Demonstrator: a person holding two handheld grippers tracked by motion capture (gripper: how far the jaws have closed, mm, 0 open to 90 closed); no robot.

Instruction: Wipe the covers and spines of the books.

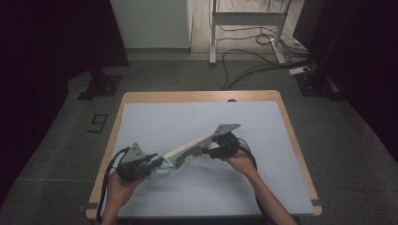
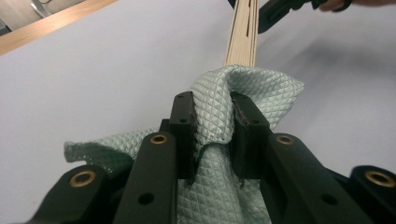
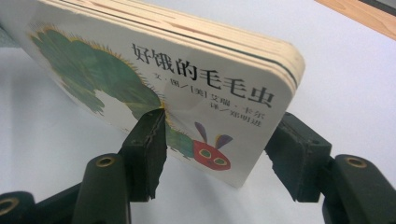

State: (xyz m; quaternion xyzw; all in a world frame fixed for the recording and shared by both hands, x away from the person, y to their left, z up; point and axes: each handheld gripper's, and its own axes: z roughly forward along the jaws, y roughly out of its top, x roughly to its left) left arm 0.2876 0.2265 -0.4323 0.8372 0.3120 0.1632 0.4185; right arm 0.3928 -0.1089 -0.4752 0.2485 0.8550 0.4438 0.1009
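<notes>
A board book (image 3: 187, 70) with a green caterpillar and Chinese title on its cover is raised off the white table top (image 1: 197, 117), slanting up to the right. My right gripper (image 3: 224, 135) is shut on its lower corner, one jaw on the cover and one behind. In the high view the book (image 1: 190, 145) spans between both grippers. My left gripper (image 2: 212, 105) is shut on a pale green quilted cloth (image 2: 243, 88), which is bunched against the book's page edge (image 2: 242, 37). The cloth (image 1: 162, 166) hangs below the left gripper (image 1: 150, 161). The right gripper (image 1: 206, 150) sits at mid-table.
The white mat covers a wooden table whose rim (image 1: 202, 96) shows at the far side. Beyond it on the floor lie cables (image 1: 244, 65), a white desk frame (image 1: 246, 28) and dark stand bases (image 1: 101, 86). A number marker (image 1: 97, 123) lies left of the table.
</notes>
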